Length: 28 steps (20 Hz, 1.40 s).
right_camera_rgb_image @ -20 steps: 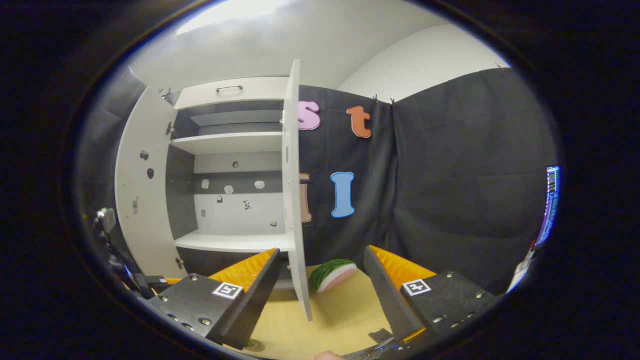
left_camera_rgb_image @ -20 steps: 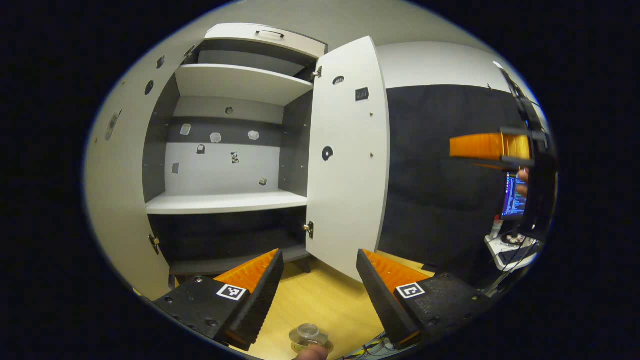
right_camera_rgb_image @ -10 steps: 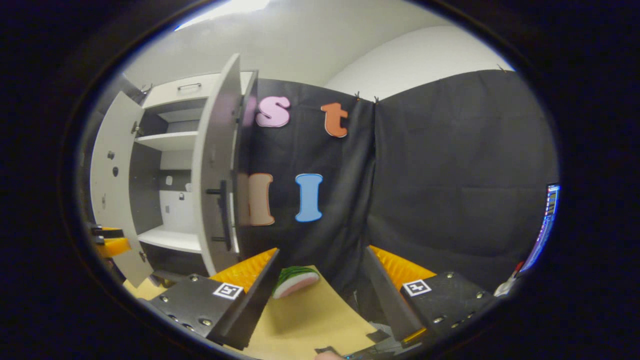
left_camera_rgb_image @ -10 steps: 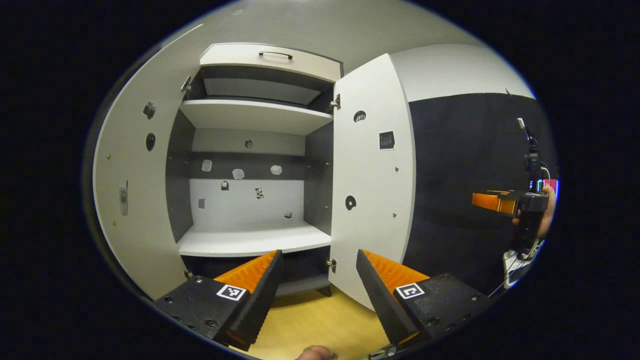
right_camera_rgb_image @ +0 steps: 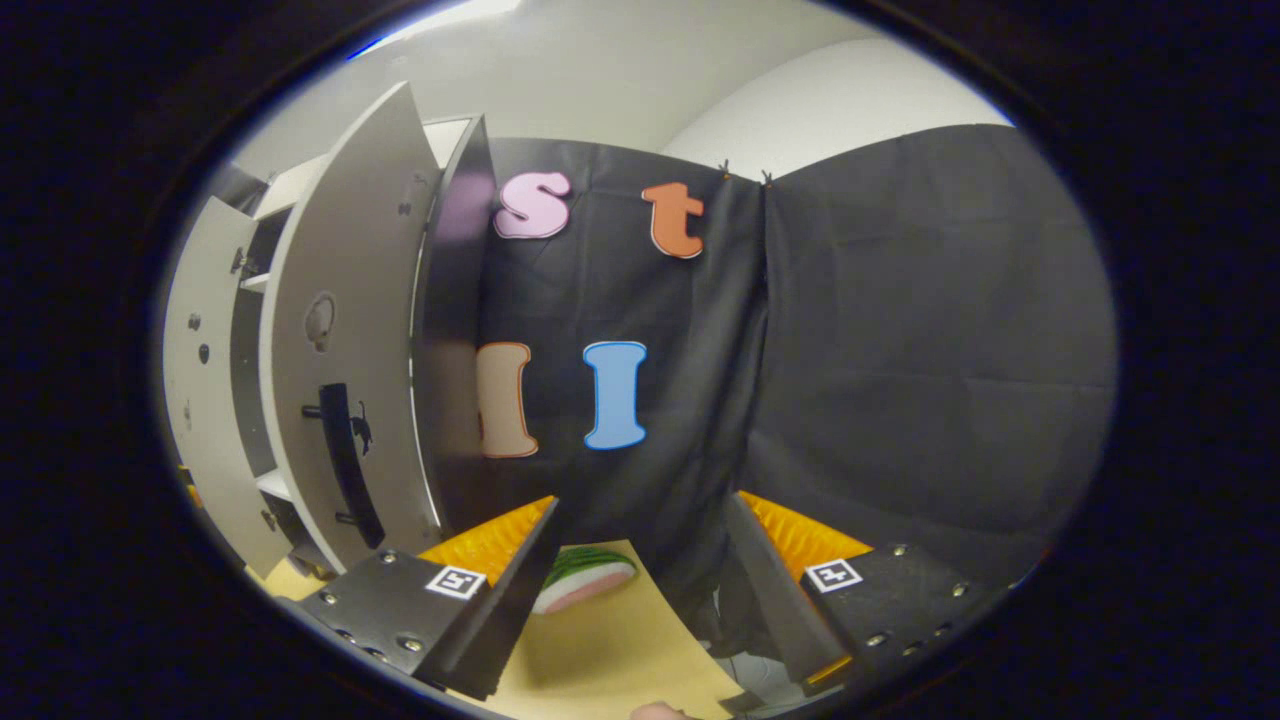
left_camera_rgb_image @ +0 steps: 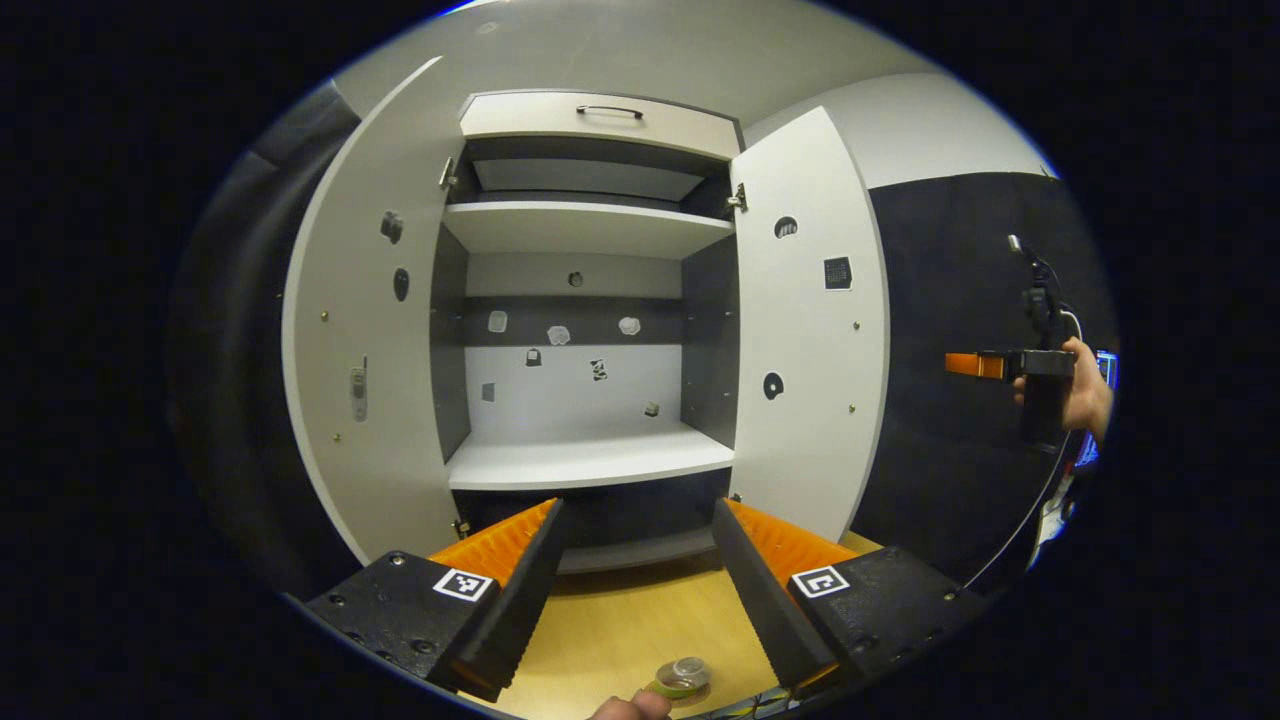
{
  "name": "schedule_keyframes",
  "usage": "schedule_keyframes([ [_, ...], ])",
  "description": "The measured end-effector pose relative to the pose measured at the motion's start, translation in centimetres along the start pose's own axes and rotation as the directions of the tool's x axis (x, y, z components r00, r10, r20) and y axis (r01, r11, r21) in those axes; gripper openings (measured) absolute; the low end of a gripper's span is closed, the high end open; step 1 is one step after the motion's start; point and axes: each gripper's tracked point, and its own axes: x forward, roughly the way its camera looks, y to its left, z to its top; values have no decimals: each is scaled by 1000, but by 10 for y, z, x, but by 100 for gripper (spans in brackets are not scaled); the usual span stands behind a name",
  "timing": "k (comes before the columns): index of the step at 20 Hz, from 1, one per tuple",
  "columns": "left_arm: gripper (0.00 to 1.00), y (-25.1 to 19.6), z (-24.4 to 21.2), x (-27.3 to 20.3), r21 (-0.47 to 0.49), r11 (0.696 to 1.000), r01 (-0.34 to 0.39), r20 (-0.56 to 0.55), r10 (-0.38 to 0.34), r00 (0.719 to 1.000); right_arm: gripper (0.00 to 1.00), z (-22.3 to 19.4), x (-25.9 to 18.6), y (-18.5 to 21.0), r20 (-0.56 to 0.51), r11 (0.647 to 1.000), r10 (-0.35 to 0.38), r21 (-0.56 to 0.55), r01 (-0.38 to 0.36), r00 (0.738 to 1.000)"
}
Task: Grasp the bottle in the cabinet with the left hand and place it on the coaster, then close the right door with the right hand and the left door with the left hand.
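Two cabinet doors (left_camera_rgb_image: 800,330) wide open, left gripper (left_camera_rgb_image: 635,590) empty with fingers apart, clear round-capped bottle (left_camera_rgb_image: 684,676) just below it on the wooden table (left_camera_rgb_image: 620,630), right gripper (right_camera_rgb_image: 640,590) spread, beside the right door's black handle (right_camera_rgb_image: 345,460).

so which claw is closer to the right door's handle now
Right. The right claw sits just off the outer face of the right door, with its black handle close on its left. The left claw faces the open cabinet from the front, on the door's inner side.

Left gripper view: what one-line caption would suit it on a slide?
Open left gripper faces the cabinet, both doors open, bottle on the table below.
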Motion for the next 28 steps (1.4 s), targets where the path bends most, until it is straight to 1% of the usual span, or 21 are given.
schedule_keyframes([
  [2, 93, 13, 4, -8, 3, 999, -38, 19, 38, 999, 100, -1, 16, 30, -13, 998, 57, -8, -57, 998],
  [5, 93, 19, 5, -18, -14, 998, -62, 24, 62, 998, 100, -5, 30, 81, -23, 989, 147, -8, -147, 989],
  [7, 93, 19, 7, -22, -16, 998, -62, 29, 62, 998, 100, -8, 27, 118, -26, 971, 233, -44, -234, 972],
  [8, 93, 20, 8, -21, -10, 998, -65, 30, 65, 997, 100, -8, 19, 140, -23, 950, 305, -70, -306, 952],
  [9, 93, 21, 8, -23, -4, 998, -68, 33, 68, 997, 100, -7, 12, 151, 7, 943, 315, -114, -312, 949],
  [10, 93, 20, 11, -24, -5, 998, -69, 40, 69, 997, 94, -3, 10, 155, 32, 936, 327, -150, -319, 944],
  [11, 93, 18, 13, -25, -12, 998, -69, 45, 69, 997, 88, -2, 8, 159, 29, 935, 326, -154, -318, 945],
  [12, 93, 16, 16, -26, -22, 997, -69, 53, 70, 996, 82, -5, 6, 163, 15, 937, 328, -134, -324, 944],
  [13, 93, 16, 19, -27, -36, 997, -68, 63, 70, 996, 80, -10, 5, 167, 6, 937, 334, -114, -331, 942],
  [14, 92, 15, 22, -26, -48, 997, -60, 68, 64, 996, 82, -12, 2, 171, 3, 937, 337, -93, -335, 942],
  [15, 93, 14, 22, -26, -55, 997, -57, 68, 60, 996, 82, -12, 1, 172, 0, 939, 334, -87, -333, 943],
  [17, 93, 16, 25, -27, -61, 997, -56, 72, 61, 996, 79, -8, -1, 171, 14, 946, 313, -96, -311, 950],
  [18, 93, 16, 26, -29, -59, 997, -57, 71, 61, 996, 82, -8, -1, 170, 17, 950, 299, -94, -296, 954],
  [19, 93, 16, 27, -30, -57, 997, -58, 73, 62, 995, 82, -10, -3, 170, 8, 956, 285, -81, -283, 959],
  [20, 93, 17, 30, -32, -56, 997, -61, 78, 65, 995, 79, -12, -5, 171, -1, 960, 271, -75, -270, 963],
  [22, 93, 16, 31, -33, -55, 997, -60, 80, 64, 995, 85, -9, -8, 180, 9, 960, 268, -81, -267, 963],
  [24, 93, 16, 31, -39, -56, 996, -62, 74, 66, 995, 79, -12, -12, 194, 4, 957, 284, -60, -283, 959],
  [26, 93, 22, 36, -44, -52, 995, -80, 85, 85, 993, 79, -14, -17, 204, 4, 957, 287, -45, -286, 958],
  [27, 93, 24, 37, -48, -48, 995, -93, 90, 97, 991, 79, -9, -17, 203, 24, 963, 266, -50, -264, 964],
  [28, 93, 28, 38, -52, -47, 993, -109, 90, 113, 989, 82, -5, -16, 200, 46, 968, 246, -57, -243, 968],
])
